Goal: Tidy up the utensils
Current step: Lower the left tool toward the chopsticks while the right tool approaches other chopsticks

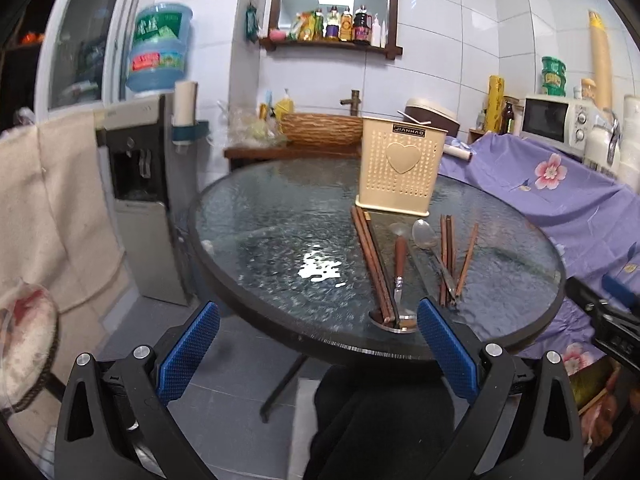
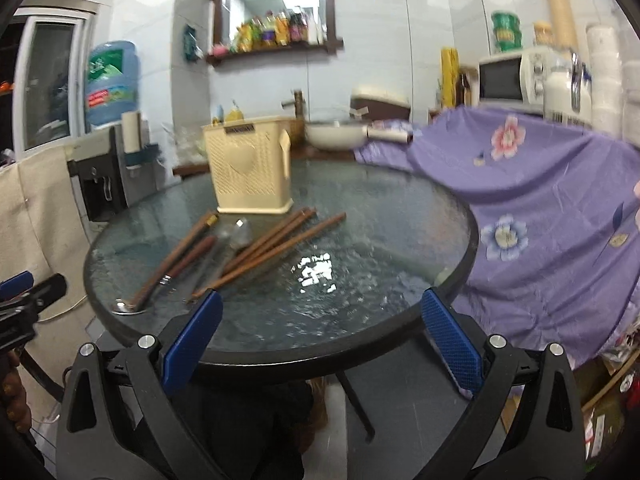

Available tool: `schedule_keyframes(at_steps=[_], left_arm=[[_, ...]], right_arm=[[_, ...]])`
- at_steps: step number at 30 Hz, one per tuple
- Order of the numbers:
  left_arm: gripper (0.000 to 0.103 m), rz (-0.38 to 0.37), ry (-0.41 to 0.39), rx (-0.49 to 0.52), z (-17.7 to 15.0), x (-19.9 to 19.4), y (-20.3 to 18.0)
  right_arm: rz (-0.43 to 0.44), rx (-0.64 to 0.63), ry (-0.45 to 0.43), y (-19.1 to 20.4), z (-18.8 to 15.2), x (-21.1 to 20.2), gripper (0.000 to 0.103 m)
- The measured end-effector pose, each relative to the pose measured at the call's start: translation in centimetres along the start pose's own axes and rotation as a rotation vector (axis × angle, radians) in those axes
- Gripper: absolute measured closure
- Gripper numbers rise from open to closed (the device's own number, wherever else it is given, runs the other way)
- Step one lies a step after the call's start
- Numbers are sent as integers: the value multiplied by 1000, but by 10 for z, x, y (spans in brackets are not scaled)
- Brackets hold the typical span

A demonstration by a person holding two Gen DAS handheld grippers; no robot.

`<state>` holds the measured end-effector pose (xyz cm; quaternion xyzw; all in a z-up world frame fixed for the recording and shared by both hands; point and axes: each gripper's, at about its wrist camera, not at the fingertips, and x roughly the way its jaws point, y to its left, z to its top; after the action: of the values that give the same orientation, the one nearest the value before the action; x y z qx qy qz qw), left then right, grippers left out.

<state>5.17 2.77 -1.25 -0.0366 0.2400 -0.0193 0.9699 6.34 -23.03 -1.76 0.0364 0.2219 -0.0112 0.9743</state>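
Cream utensil holder (image 1: 400,168) stands upright beside loose chopsticks (image 1: 372,260) and a spoon (image 1: 430,244).

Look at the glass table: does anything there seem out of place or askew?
Yes. The chopsticks and spoons lie loose and splayed on the glass table, beside the cream utensil holder rather than in it.

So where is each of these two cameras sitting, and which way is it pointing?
Left wrist: on the left gripper, low before the near edge of the glass table, facing the utensil holder, chopsticks and spoon; its open blue fingers and the other gripper at far right show.
Right wrist: on the right gripper, further right, facing across the table toward the purple cloth; open fingers show.
Shared: table, holder, utensils, mirror shelf, microwave.
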Motion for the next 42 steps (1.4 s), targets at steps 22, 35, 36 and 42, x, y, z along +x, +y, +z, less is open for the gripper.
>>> schedule_keyframes(at_steps=[22, 35, 36, 42], left_arm=[[50, -103, 347, -32, 89, 161, 13], [60, -167, 457, -5, 111, 224, -11], [60, -166, 467, -5, 111, 229, -12], [61, -212, 518, -29, 111, 245, -17]], right_arm=[[109, 134, 531, -23, 105, 223, 56], [65, 116, 616, -10, 104, 259, 68], [64, 112, 617, -10, 104, 259, 68], [68, 93, 610, -7, 106, 262, 68]])
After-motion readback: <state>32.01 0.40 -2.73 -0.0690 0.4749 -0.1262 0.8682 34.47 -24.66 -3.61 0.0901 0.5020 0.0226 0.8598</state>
